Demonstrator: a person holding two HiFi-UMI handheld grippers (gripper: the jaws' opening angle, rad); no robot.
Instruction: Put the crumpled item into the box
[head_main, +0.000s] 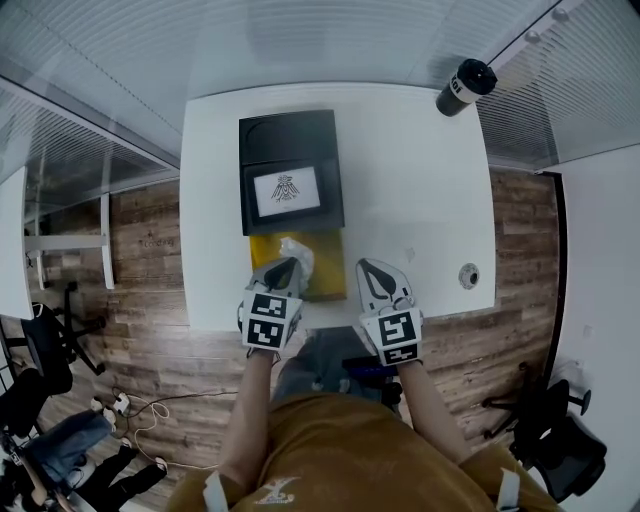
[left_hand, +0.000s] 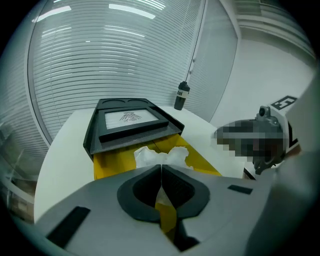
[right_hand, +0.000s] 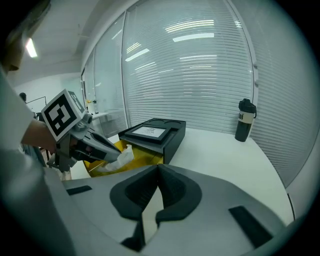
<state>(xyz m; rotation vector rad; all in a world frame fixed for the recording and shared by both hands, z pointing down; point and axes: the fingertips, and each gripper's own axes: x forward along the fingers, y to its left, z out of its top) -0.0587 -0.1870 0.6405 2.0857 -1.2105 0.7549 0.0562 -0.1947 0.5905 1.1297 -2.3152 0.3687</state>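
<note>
The crumpled white paper (head_main: 298, 254) hangs over the near end of the open yellow box (head_main: 262, 248). My left gripper (head_main: 287, 266) is shut on it; in the left gripper view the paper (left_hand: 161, 154) bulges out past the closed tips (left_hand: 161, 168) above the yellow tray (left_hand: 111, 164). A black lid (head_main: 290, 150) with a white label lies across the box's far end. Beside the box's near right corner, my right gripper (head_main: 368, 268) is shut with nothing in it (right_hand: 159, 169). Its view shows the left gripper (right_hand: 112, 155) with the paper (right_hand: 120, 158) over the tray (right_hand: 146, 156).
A black bottle (head_main: 465, 85) stands at the white table's far right corner (right_hand: 245, 120). A small round disc (head_main: 468, 275) lies near the table's right front edge. Window blinds run behind the table. Office chairs stand on the wooden floor at both sides.
</note>
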